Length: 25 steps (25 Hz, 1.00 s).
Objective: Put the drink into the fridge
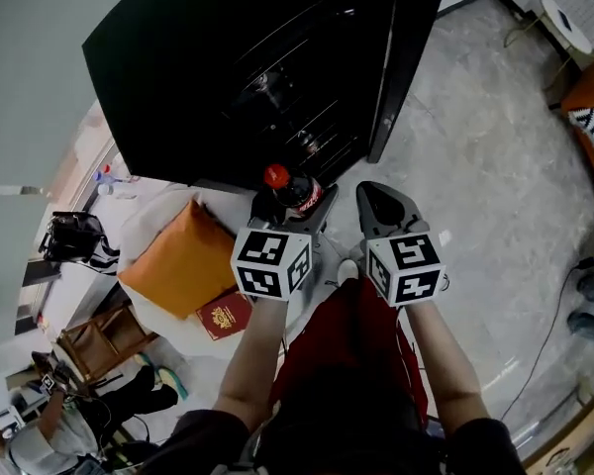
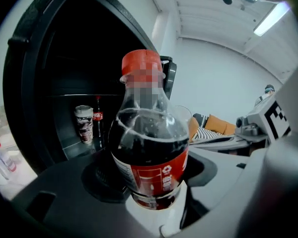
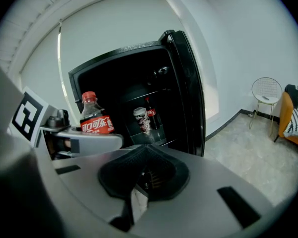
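The drink is a cola bottle (image 1: pixel 295 194) with a red cap and red label. It stands upright between the jaws of my left gripper (image 1: pixel 289 206), which is shut on its lower body (image 2: pixel 151 167). The black fridge (image 1: pixel 277 67) is straight ahead with its door (image 1: pixel 404 57) swung open to the right. The bottle is just in front of the opening, outside it. My right gripper (image 1: pixel 384 209) is beside the left one, on its right, shut with nothing between its pads (image 3: pixel 141 175). From the right gripper view the bottle (image 3: pixel 93 119) shows at the left.
On a fridge shelf stand a can (image 2: pixel 84 123) and a small cola bottle (image 2: pixel 98 119). An orange cushion (image 1: pixel 181 260) and a red booklet (image 1: pixel 223 315) lie on a white surface to the left. A wire chair (image 3: pixel 266 95) stands by the right wall.
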Available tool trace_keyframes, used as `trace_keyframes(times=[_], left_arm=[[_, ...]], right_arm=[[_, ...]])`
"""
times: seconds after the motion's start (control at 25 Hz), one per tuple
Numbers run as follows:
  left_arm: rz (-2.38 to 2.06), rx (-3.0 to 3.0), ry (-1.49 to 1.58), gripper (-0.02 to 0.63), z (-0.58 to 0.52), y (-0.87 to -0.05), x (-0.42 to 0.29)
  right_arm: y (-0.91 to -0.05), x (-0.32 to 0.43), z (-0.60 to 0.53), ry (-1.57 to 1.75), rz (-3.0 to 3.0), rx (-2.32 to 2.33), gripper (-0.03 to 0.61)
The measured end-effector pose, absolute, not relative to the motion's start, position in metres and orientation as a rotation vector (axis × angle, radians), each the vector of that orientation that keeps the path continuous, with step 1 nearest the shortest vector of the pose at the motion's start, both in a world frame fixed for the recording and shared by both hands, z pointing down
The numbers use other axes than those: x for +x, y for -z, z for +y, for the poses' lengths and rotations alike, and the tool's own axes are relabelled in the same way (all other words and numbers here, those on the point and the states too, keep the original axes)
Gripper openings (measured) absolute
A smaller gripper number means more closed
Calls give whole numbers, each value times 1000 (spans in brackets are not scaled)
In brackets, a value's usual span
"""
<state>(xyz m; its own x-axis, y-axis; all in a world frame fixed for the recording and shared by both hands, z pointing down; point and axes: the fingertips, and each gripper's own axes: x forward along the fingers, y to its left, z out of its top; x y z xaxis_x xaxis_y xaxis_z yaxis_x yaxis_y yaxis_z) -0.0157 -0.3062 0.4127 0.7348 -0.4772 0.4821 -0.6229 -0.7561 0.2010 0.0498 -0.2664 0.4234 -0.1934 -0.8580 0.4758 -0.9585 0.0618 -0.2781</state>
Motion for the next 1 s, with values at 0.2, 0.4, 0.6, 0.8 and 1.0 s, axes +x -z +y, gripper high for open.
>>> trace_keyframes(times=[0.2, 0.4, 0.6, 0.8, 1.0], left_arm=[[-903, 2593, -583, 321, -329, -450, 3], [-992, 2563, -549, 321, -356, -479, 19], [-1089, 2539, -521, 321, -387, -509, 35], [-1176, 2552, -538, 321, -417, -538, 48], [-1234, 2561, -509, 321, -444, -552, 61]], right_arm=[[-464, 53, -282, -816, -2182, 1822, 17], [-501, 67, -299, -807, -2189, 1791, 17], [-535, 84, -321, -826, -2201, 1793, 17], [-566, 88, -332, -895, -2212, 1758, 17], [-590, 95, -339, -919, -2204, 1766, 17]])
